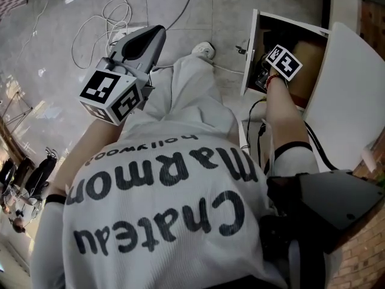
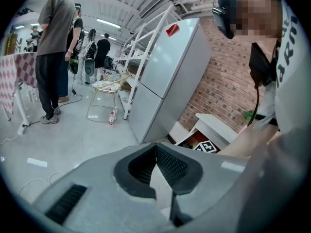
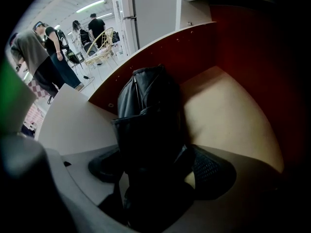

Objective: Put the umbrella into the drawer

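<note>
A black folded umbrella (image 3: 146,115) stands on end inside the open drawer (image 3: 228,106), leaning against its dark red back wall. My right gripper (image 3: 158,166) points steeply down into the drawer with the umbrella between its jaws. The right pad (image 3: 214,171) stands clear of the fabric, with a strip of the drawer floor showing between them. In the head view the right gripper's marker cube (image 1: 283,62) sits in the drawer (image 1: 249,53) mouth, and the umbrella is hidden there. My left gripper (image 1: 157,32) is held up at the left, away from the drawer, its tips (image 2: 155,147) together with nothing between them.
A big white panel (image 1: 352,101) borders the drawer on the right. White cables (image 1: 102,23) loop on the tiled floor ahead. In the left gripper view a grey fridge (image 2: 165,76), a brick wall (image 2: 218,81) and people (image 2: 53,47) stand in the background.
</note>
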Demonstrator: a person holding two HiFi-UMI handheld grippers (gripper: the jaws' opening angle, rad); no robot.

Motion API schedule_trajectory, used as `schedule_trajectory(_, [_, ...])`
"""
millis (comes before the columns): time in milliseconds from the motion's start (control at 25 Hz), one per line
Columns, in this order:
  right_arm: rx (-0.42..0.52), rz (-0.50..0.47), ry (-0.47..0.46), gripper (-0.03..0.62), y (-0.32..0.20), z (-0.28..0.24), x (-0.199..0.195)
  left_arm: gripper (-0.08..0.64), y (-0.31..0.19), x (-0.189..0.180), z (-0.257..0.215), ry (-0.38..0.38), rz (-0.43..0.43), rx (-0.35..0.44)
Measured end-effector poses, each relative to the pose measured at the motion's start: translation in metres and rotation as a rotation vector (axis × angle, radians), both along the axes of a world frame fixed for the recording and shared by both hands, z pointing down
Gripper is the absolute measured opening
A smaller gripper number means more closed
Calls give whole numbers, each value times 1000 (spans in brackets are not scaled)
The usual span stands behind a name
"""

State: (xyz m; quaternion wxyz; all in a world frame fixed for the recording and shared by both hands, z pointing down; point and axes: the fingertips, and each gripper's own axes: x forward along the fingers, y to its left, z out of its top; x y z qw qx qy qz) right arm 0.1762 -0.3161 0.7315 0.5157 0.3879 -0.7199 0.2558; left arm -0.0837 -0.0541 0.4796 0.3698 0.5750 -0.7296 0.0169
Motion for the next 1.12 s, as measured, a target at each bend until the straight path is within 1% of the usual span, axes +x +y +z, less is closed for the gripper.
schedule_trajectory(160, [-12,10,-17,348,2,-5,-4,17,8,-3,-10,-19,-17,13])
schedule_trajectory(280, [-15,5,-44,348,7,-15,-8,16,12,-2,-18,-26,-20,37])
schedule_trajectory(480, [-2,-23,-130,348,14,-40,-15,17,20,8,-31,-47,-24,87])
schedule_trajectory(560, [4,-11,-166,348,21,-55,-13,17,29,13,-39,-54,-16,99])
schedule_trajectory(680, [19,39,-258,347,31,-86,-18,16,45,13,-58,-81,-6,123])
schedule_trajectory(840, [36,56,-397,347,48,-136,-35,17,62,7,-88,-135,-1,170])
schedule_trajectory(1000, [107,134,-584,346,53,-203,-56,17,71,-8,-124,-200,-2,245])
schedule_trajectory(1040, [123,145,-629,345,56,-223,-58,17,75,-9,-132,-206,-3,261])
schedule_trajectory(1120, [158,137,-704,345,66,-265,-61,17,86,-7,-146,-200,-8,284])
